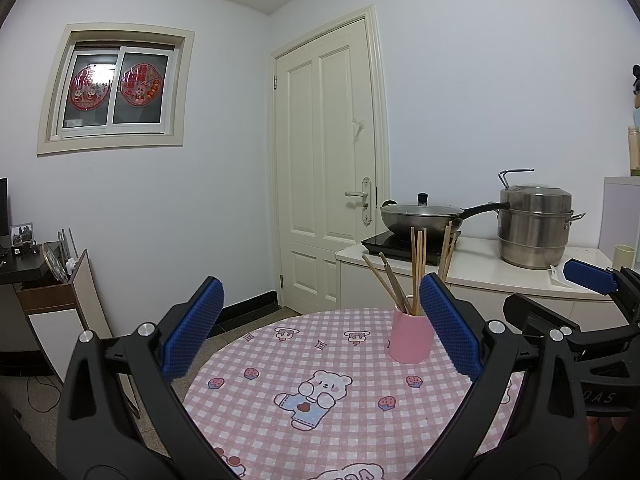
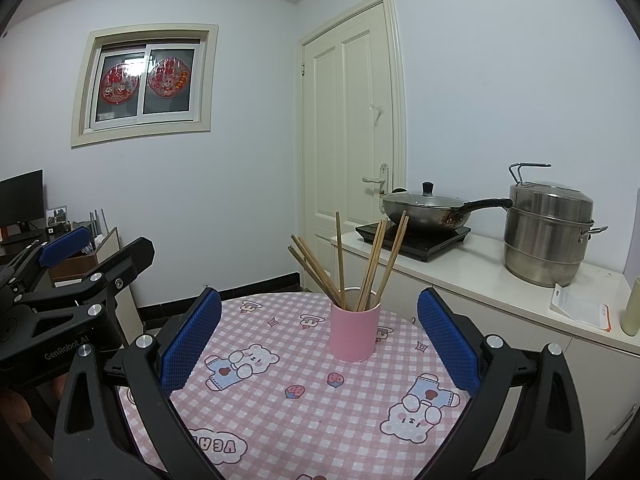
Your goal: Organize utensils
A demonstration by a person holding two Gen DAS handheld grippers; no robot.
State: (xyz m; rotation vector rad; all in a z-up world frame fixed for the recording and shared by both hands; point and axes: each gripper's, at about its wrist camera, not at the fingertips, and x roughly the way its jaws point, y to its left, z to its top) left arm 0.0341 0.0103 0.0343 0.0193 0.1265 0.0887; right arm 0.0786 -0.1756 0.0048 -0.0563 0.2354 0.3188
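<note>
Both: left claw (image 1: 320, 324), right claw (image 2: 319, 330) spread wide, empty.

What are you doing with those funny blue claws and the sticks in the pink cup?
A person holds a claw-like gripper in each hand over the table with the pink bear cloth. The left gripper and the right gripper are both open and hold nothing. The wooden chopsticks stand together in the pink cup, so the tidying looks done or nearly so.
</note>
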